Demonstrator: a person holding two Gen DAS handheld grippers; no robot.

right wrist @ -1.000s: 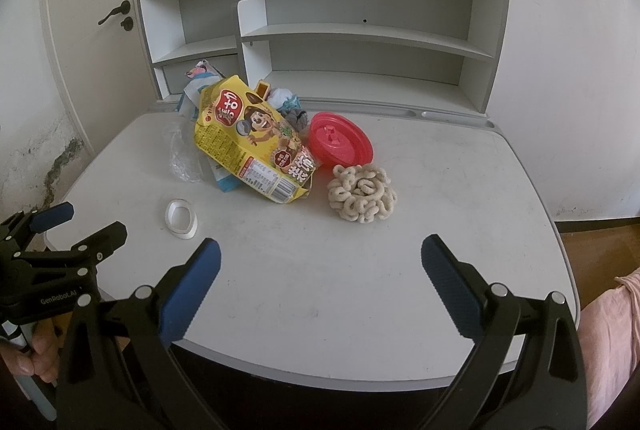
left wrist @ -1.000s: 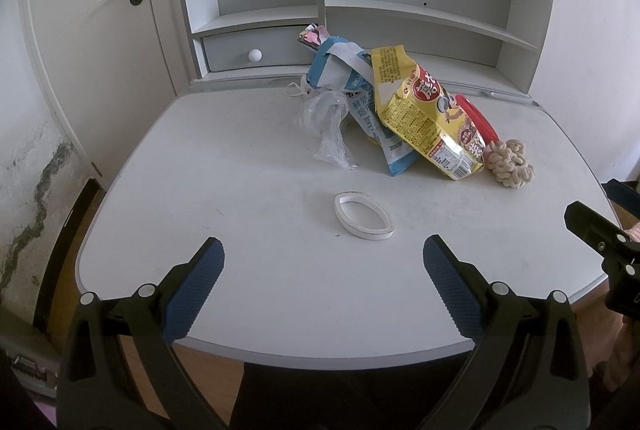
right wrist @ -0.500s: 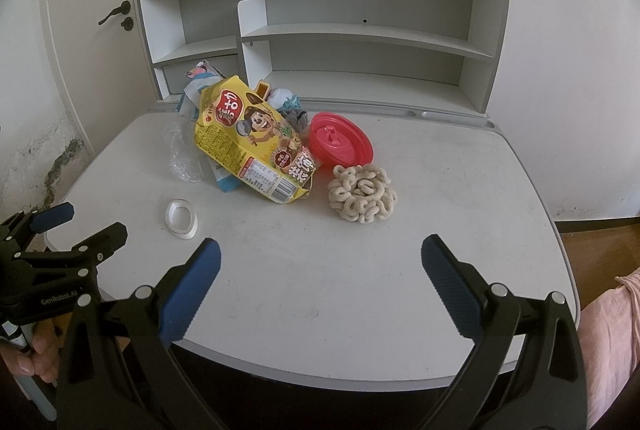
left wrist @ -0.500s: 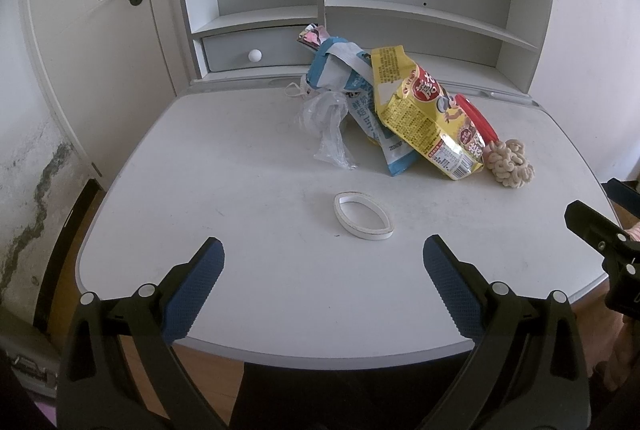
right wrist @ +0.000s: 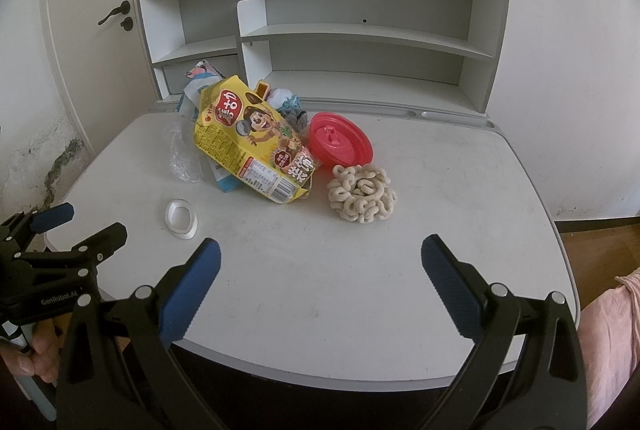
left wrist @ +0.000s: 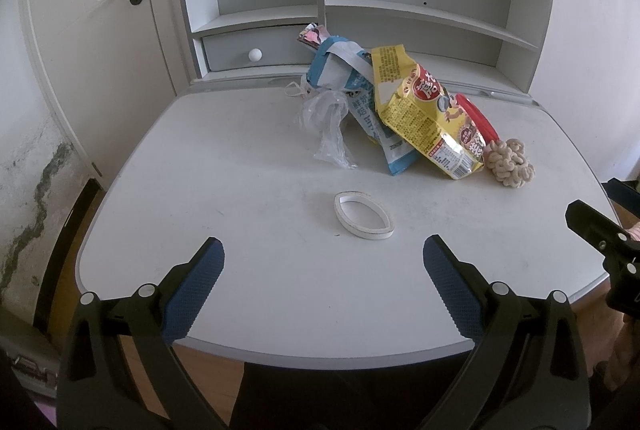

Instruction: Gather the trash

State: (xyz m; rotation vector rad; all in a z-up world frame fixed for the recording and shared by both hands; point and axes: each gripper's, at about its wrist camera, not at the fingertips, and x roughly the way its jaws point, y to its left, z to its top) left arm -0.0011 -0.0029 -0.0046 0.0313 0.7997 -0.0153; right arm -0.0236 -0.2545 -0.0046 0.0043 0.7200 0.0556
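Observation:
A heap of trash lies at the back of the white desk (left wrist: 248, 278): a yellow snack bag (left wrist: 424, 114) (right wrist: 248, 138), a blue-and-white wrapper (left wrist: 352, 86), a crumpled clear plastic bag (left wrist: 326, 118), a red lid (right wrist: 340, 140) and a beige knotted rope clump (right wrist: 362, 198) (left wrist: 510, 166). A white tape ring (left wrist: 363, 215) (right wrist: 181, 219) lies nearer the front. My left gripper (left wrist: 323, 262) is open, over the front edge, with the ring ahead between its fingers. My right gripper (right wrist: 320, 262) is open and holds nothing, short of the rope clump.
A grey shelf unit (right wrist: 360, 38) with a small drawer (left wrist: 256, 50) stands at the back of the desk. A white door (left wrist: 92, 30) is to the left. A hand (right wrist: 36, 354) holds the left gripper's grip. A pink sleeve (right wrist: 612, 330) is at the right edge.

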